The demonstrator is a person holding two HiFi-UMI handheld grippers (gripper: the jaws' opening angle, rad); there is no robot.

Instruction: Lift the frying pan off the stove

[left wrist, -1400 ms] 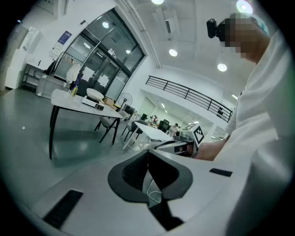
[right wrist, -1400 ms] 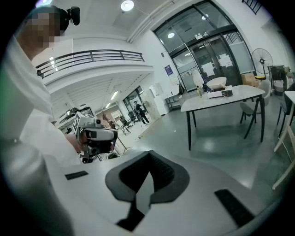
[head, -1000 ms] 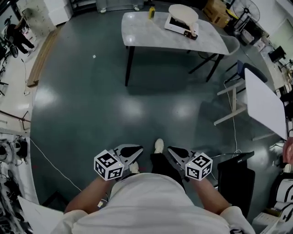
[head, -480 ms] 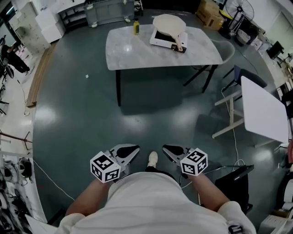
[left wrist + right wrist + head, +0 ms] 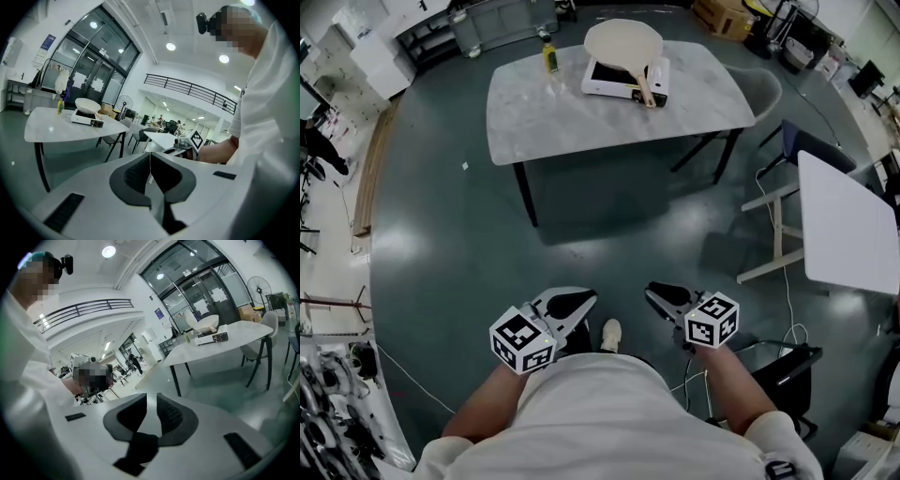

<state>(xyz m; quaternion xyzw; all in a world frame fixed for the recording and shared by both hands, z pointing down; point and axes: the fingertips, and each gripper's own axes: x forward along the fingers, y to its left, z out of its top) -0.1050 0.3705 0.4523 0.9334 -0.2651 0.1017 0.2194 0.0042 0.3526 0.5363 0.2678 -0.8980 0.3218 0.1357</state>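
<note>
A cream frying pan (image 5: 621,40) sits on a white portable stove (image 5: 623,77), its wooden handle (image 5: 647,86) pointing toward me. Both stand on a grey marble-topped table (image 5: 544,108) far ahead across the floor. In the left gripper view the pan (image 5: 87,104) shows small at the left; in the right gripper view the pan (image 5: 205,323) shows at the upper right. I hold my left gripper (image 5: 575,306) (image 5: 150,155) at waist height, shut and empty. My right gripper (image 5: 664,297) (image 5: 151,398) is beside it, its jaws opening with a narrow gap and nothing between them.
A yellow bottle (image 5: 548,58) stands on the table left of the stove. A grey chair (image 5: 766,89) is at the table's right end. A white table (image 5: 848,220) and a black case (image 5: 783,370) lie to my right. My shoe (image 5: 610,333) shows on the dark floor.
I have walked forward, so the table with the pan is nearer and lower in the head view. Both grippers have stayed at my waist.
</note>
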